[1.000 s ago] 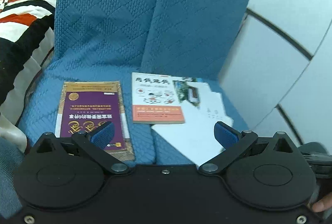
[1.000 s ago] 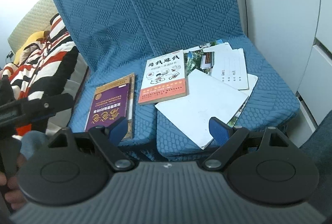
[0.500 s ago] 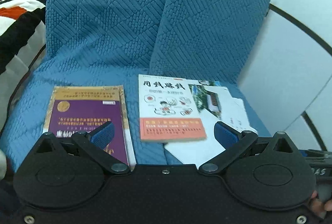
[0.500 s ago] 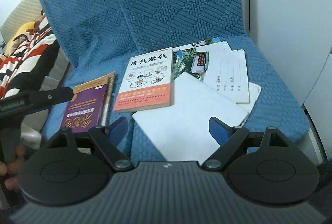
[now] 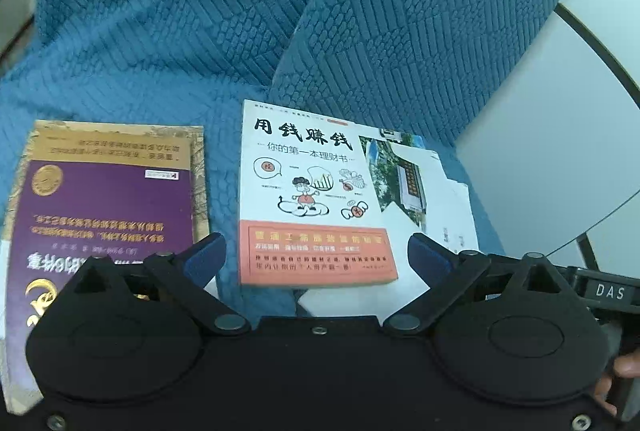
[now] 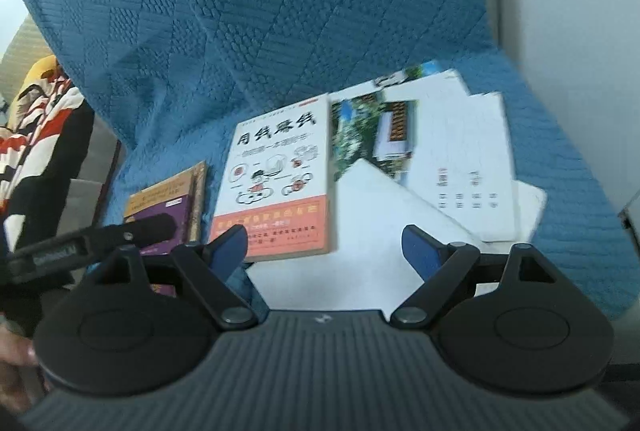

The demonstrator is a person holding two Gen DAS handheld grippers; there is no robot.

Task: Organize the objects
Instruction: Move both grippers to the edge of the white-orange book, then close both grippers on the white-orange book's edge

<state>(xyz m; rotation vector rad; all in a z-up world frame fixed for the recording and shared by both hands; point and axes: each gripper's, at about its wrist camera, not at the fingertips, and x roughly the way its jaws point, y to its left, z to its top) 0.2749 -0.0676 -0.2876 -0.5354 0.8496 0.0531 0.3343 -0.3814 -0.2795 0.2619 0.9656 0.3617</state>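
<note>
Left hand-held gripper [image 5: 316, 255] — closing, nothing gripped.

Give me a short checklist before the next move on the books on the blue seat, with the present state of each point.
1. Left claw empty: ok; its jaws are closing slightly, nothing between them.
2. Right claw empty and open: ok.
3. White-and-orange book lies flat and fully visible: ok.
4. That book is free of the loose papers: cannot tell; its right edge meets them, and which lies on top is unclear.
5. Purple book is apart from the white-and-orange book: ok, blue seat cover shows between them.
6. Papers are squared up: not ok, the sheets lie fanned at different angles.
</note>
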